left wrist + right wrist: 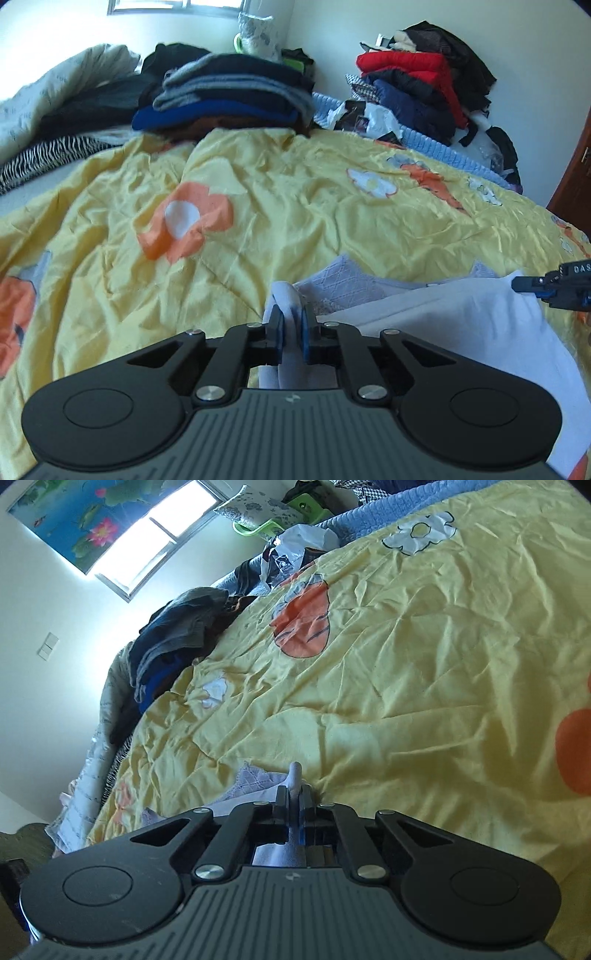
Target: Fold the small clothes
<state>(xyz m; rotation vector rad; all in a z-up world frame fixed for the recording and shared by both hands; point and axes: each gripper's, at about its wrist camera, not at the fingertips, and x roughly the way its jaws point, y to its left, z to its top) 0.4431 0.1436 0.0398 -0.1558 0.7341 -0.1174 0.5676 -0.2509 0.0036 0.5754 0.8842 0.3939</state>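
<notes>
the pale lavender garment (443, 317) lies on the yellow bedspread (258, 206), long side running across from left gripper (291, 328) to right gripper (294, 805). both are clenched on its edge. soft, wrinkled, with a quilted diamond patch.

Each gripper (291, 328) (294, 806) is black with silver screws, a ribbed grey base and blue-padded jaws.

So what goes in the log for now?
left tongs: shut on white garment | right tongs: shut on white garment | garment: on yellow bedspread, unfolded
</notes>
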